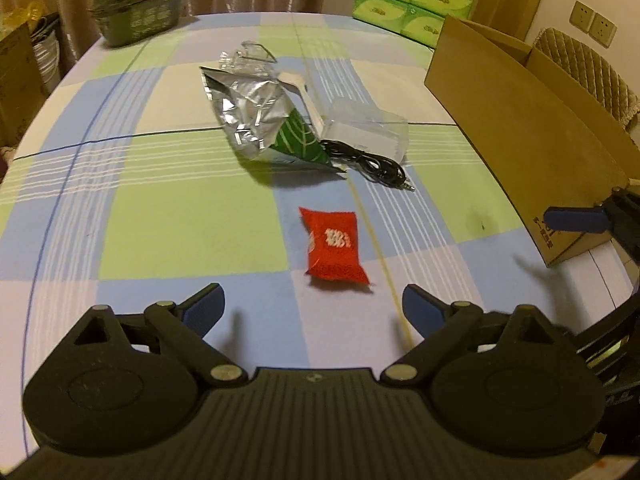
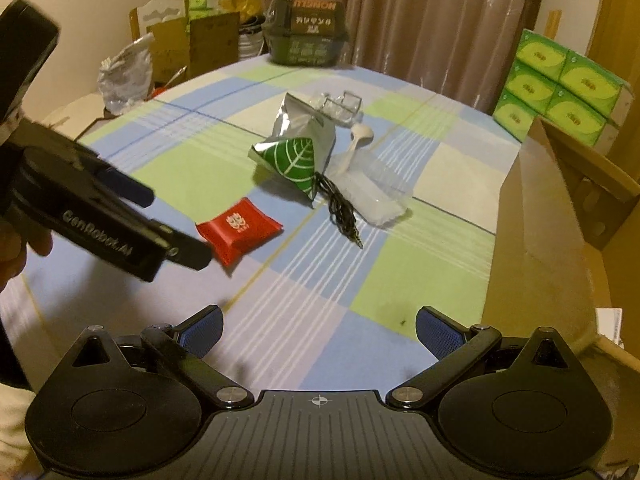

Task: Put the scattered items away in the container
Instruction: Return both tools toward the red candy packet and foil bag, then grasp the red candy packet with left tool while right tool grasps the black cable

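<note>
Both grippers over the checked table, jaws spread, nothing held.

Left gripper (image 1: 314, 304) hangs wide just short of the red packet (image 1: 334, 246); right gripper (image 2: 318, 330) is spread over bare cloth. Foil bag (image 1: 260, 120), spoon (image 1: 304, 96) and cable (image 1: 372, 162) cluster mid-table, box (image 1: 532, 128) at the right edge.

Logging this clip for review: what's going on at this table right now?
A person holds a gripper in each hand over a checked tablecloth. The left gripper is open just short of a red sachet, not touching it. The right gripper is open and empty. A foil snack bag, black audio cable, white plastic spoon and clear plastic packaging still lie loose. The cardboard box stands at the table's right.
</note>
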`<state>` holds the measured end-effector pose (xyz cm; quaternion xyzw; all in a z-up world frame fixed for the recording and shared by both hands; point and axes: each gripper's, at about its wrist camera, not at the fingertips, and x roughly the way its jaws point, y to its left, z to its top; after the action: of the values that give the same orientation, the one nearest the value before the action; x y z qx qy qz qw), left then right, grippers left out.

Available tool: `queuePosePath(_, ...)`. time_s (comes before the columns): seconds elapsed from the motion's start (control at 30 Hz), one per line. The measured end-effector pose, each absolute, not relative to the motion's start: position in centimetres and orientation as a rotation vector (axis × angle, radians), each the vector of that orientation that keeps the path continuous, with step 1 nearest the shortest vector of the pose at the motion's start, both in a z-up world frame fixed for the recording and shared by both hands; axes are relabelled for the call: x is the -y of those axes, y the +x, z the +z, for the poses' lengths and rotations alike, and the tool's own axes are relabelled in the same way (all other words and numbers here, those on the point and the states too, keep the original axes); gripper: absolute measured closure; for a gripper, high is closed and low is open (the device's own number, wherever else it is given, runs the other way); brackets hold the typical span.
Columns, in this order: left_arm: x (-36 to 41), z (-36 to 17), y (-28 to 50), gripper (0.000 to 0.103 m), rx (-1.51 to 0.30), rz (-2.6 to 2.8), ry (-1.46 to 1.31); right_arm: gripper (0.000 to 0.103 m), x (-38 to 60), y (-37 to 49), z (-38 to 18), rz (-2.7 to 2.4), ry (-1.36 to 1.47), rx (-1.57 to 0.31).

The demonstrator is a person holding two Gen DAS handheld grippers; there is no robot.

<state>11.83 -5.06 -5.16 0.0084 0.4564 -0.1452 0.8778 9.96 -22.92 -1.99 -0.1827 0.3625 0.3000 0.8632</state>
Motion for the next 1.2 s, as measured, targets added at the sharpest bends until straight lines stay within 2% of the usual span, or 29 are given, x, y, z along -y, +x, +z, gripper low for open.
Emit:
queuePosePath(0.1, 5.7, -5.7, 13.0, 0.016, -0.954, -0.32, 0.021, 0.002, 22.7, 10.6, -2.6, 0.638, -0.391, -0.766)
queuePosePath(0.23, 6.4, -6.5, 14.5, 0.029, -0.953, -0.334, 0.031, 0.002, 22.4, 11.3, -3.1, 0.648, -0.396, -0.77)
queuePosePath(0.6, 7.8, -7.9, 15.8, 0.05, -0.93, -0.382, 0.133, 0.002, 21.6, 13.1, -4.1, 0.656, -0.391, -0.779)
queuePosePath(0.77, 7.5, -7.8, 15.9, 0.076, -0.918, -0.375, 0.169, 0.004, 21.4, 13.9, -4.3, 0.654, -0.393, -0.779)
queuePosePath(1.0, 5.8, -7.5, 14.9, 0.079, -0.913, -0.359, 0.208, 0.014, 20.2, 15.5, -4.6, 0.664, -0.412, -0.766)
queuePosePath(1.2, 4.1, -7.4, 14.2, 0.079, -0.909, -0.328, 0.209, 0.028, 18.8, 18.2, -5.0, 0.651, -0.395, -0.765)
